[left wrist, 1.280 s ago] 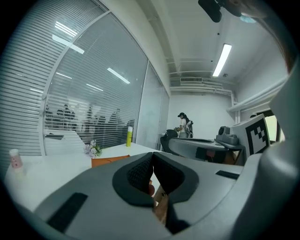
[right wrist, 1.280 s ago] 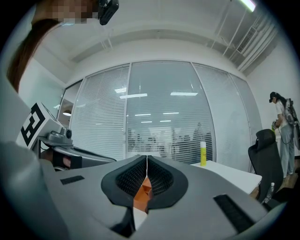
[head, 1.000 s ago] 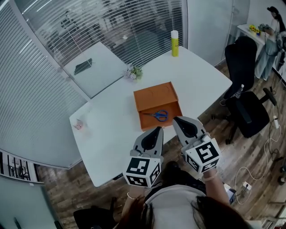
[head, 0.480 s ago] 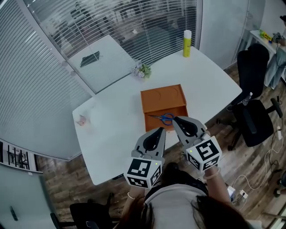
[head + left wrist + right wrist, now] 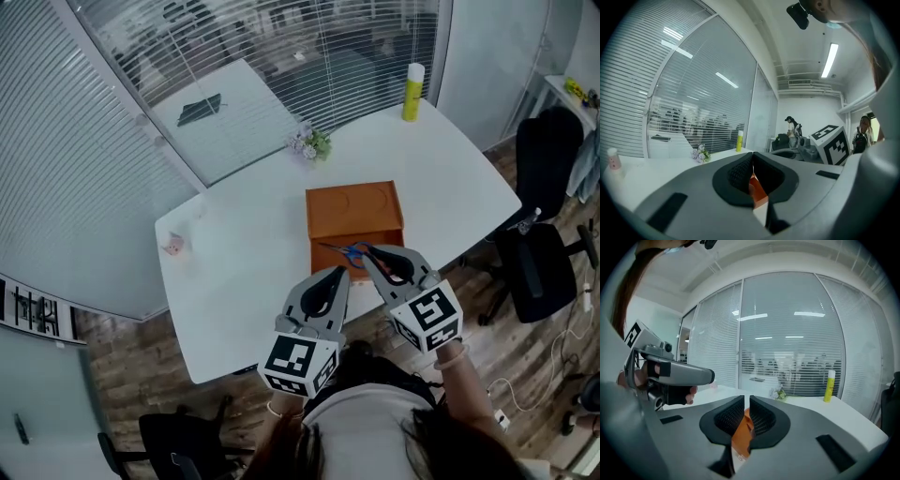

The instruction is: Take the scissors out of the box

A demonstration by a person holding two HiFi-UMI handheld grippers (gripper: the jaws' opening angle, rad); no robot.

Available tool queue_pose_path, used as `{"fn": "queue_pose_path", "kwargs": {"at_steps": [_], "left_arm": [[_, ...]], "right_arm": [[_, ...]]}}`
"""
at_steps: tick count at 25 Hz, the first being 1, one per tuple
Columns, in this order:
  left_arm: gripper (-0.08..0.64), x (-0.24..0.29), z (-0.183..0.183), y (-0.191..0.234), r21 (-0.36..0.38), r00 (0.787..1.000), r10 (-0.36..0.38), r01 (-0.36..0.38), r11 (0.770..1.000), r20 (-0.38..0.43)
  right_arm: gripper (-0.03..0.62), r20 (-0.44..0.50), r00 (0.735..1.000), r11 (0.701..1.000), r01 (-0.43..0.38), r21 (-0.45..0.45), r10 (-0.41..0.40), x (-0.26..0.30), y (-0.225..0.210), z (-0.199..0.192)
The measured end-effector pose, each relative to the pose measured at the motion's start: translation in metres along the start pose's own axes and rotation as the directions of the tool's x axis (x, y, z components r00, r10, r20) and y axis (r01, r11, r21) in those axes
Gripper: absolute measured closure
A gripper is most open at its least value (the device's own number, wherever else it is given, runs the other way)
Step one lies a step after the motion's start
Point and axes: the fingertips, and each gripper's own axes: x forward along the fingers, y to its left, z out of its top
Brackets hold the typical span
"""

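Observation:
An orange box (image 5: 354, 211) lies open on the white table (image 5: 244, 253), and blue-handled scissors (image 5: 346, 250) rest in its near half. My right gripper (image 5: 367, 249) points over the box's near edge, its tips just beside the scissors' handles. Its jaws have just been opening and now show a narrow gap (image 5: 746, 398) with nothing between them; the orange box (image 5: 739, 433) is visible through it. My left gripper (image 5: 339, 271) hovers just short of the box's near left corner. Its jaws (image 5: 753, 155) meet at the tips and hold nothing.
A yellow bottle (image 5: 412, 92) stands at the table's far corner, a small flower bunch (image 5: 313, 143) at the far edge and a small pink object (image 5: 172, 246) at the left. Black office chairs (image 5: 542, 225) stand to the right. Glass walls with blinds run behind the table.
Both grippers have moved forward toward the box. The right one has sunk until its tips are over the box's near edge by the scissors. The scissors lie where they were.

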Motion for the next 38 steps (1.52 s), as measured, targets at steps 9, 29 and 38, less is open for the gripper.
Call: {"fn": "queue_pose_path", "kwargs": {"at_steps": [9, 29, 38], "left_arm": [[0.54, 0.01, 0.001, 0.012, -0.013, 1.0, 0.008, -0.007, 1.0, 0.028], [0.54, 0.041, -0.018, 0.045, -0.044, 0.995, 0.094, -0.093, 0.995, 0.032], [0.541, 0.053, -0.025, 0.056, -0.078, 0.993, 0.118, -0.116, 0.99, 0.019]], "right_arm": [[0.525, -0.107, 0.992, 0.996, -0.072, -0.05, 0.067, 0.027, -0.007, -0.025], [0.497, -0.367, 0.911, 0.97, -0.232, -0.075, 0.189, 0.085, -0.024, -0.1], [0.468, -0.503, 0.837, 0.958, -0.281, -0.058, 0.215, 0.101, -0.023, -0.134]]}}
